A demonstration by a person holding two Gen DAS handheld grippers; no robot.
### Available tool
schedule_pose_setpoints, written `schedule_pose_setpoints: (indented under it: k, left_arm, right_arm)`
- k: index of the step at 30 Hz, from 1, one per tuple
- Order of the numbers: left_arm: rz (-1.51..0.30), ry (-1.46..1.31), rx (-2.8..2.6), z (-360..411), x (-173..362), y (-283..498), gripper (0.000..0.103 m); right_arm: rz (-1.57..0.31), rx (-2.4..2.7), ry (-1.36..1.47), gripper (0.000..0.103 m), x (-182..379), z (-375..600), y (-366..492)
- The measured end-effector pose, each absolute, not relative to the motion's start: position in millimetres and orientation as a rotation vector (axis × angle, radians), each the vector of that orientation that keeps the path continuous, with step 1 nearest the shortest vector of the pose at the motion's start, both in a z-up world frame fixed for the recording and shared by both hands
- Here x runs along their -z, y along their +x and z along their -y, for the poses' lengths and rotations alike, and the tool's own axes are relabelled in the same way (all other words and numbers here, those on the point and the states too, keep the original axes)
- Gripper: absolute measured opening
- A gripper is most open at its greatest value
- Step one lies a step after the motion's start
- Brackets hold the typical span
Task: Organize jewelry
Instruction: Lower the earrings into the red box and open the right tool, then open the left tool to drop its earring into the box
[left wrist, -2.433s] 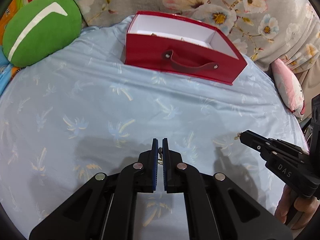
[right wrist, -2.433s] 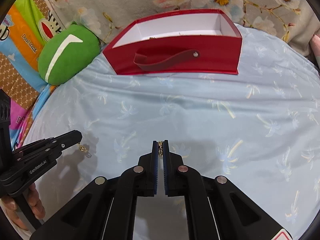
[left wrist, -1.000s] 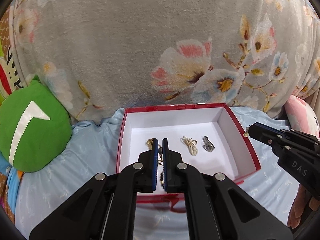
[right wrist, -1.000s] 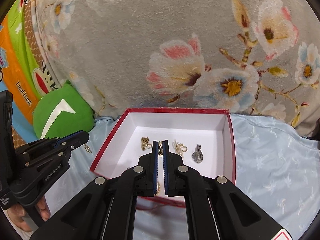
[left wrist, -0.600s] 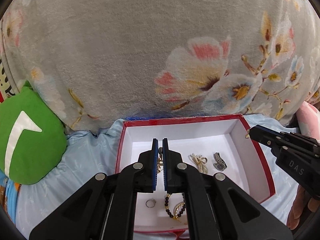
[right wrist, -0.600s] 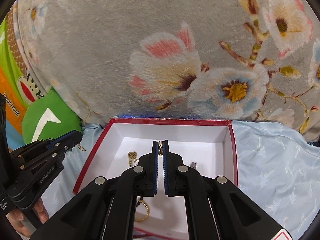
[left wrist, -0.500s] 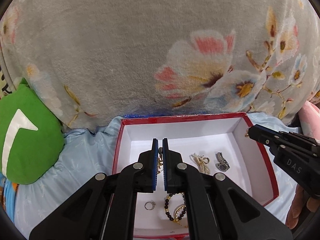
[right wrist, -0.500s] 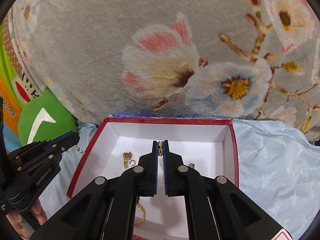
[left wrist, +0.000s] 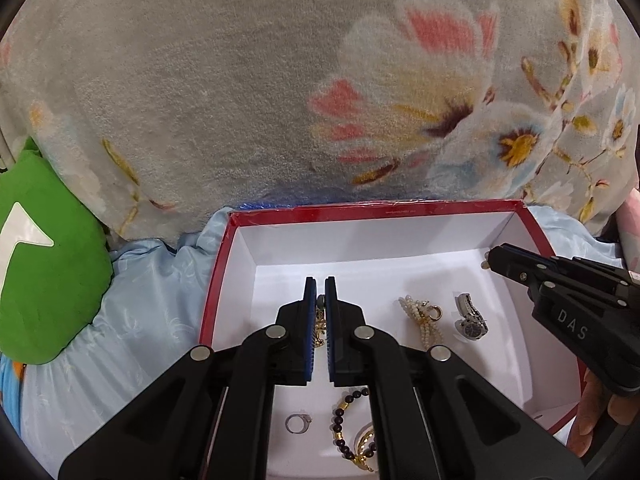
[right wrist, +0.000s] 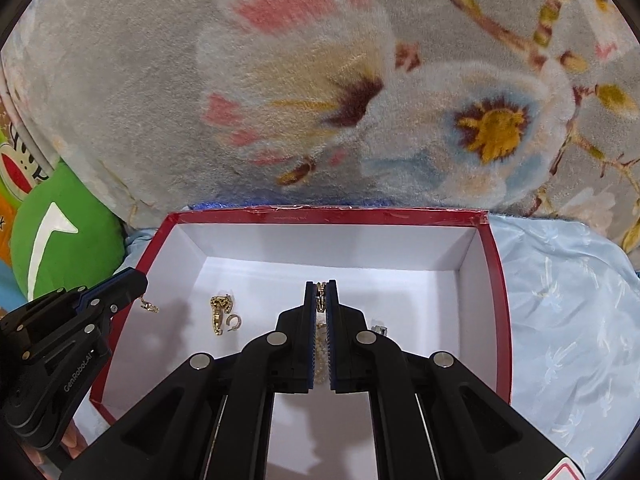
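Observation:
The red box (left wrist: pixel 376 208) with a white inside lies open on the bed, and both grippers hang over it. My left gripper (left wrist: pixel 320 285) is shut on a small gold earring (left wrist: pixel 321 305); from the right wrist view that left gripper (right wrist: pixel 138 280) shows the earring (right wrist: pixel 150 306) dangling at the box's (right wrist: pixel 320 212) left wall. My right gripper (right wrist: pixel 320 286) is shut on a second gold earring (right wrist: pixel 320 297), its tip (left wrist: pixel 494 258) near the right wall. On the box floor lie a pearl bracelet (left wrist: pixel 422 316), a silver watch (left wrist: pixel 470 318), a ring (left wrist: pixel 298 424), a dark bead bracelet (left wrist: pixel 352 432) and a gold chain piece (right wrist: pixel 220 312).
A grey floral blanket (left wrist: pixel 280 80) rises right behind the box. A green cushion (left wrist: pixel 44 280) sits to the left on the light blue sheet (left wrist: pixel 152 312). A person's fingers (left wrist: pixel 592 412) hold the right gripper's handle.
Both grippers came forward and down from the open sheet to over the box, which now fills the lower view. Both stay shut on their earrings.

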State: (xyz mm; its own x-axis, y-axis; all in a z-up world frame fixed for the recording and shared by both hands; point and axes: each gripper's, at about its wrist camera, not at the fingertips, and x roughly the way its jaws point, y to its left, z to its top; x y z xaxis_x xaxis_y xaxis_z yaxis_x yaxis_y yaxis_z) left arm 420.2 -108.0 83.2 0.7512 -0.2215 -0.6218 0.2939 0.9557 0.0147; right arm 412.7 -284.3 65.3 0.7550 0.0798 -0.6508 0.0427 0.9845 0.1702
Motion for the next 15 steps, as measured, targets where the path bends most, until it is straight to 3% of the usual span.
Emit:
schedule_pose_setpoints:
  k: [13,15]
  left_arm:
    - [-0.688,0.111,0.261,112,-66,433,0.005]
    - [-0.697,0.102,0.254,111,-64,436,0.016]
  right_arm:
    - [-0.729,0.010,0.160,0.005,-49,287,427]
    - [-0.729,0.013,0.162,0.010,-49,288,427]
